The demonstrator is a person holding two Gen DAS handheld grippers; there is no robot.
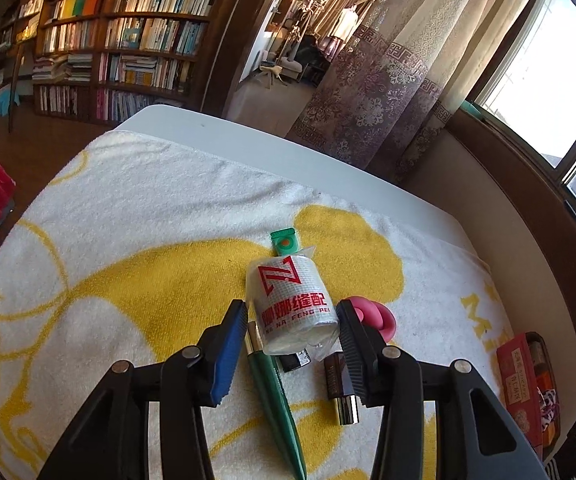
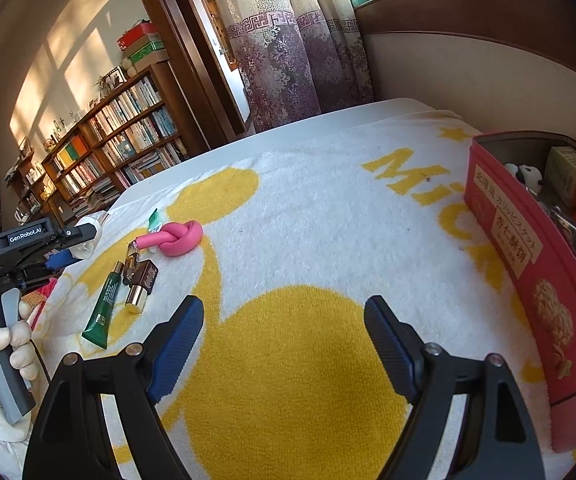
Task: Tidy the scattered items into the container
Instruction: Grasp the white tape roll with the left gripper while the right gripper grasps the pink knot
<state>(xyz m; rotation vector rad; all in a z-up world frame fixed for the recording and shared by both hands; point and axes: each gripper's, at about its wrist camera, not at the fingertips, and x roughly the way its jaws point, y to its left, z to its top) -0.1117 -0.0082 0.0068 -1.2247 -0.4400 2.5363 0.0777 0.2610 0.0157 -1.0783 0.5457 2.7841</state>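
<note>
My left gripper (image 1: 292, 309) is shut on a white roll of tape (image 1: 288, 300) in clear wrap with red print, held above the towel; it shows at the left of the right wrist view as left gripper (image 2: 76, 246) with the roll (image 2: 87, 236). Beneath it lie a green tube (image 1: 275, 392), a brown lipstick (image 1: 340, 384), a pink knotted foam curler (image 1: 374, 316) and a small green packet (image 1: 283, 240). My right gripper (image 2: 283, 308) stands open over the towel with nothing between its fingers. The red tin (image 2: 528, 280) at the right holds several items.
A white and yellow towel (image 2: 308, 208) covers the table. The table's far edge (image 1: 247, 140) borders a curtain and a bookshelf. A wall runs behind the red tin (image 1: 518, 376). A person's hand (image 2: 3, 344) grips the left handle.
</note>
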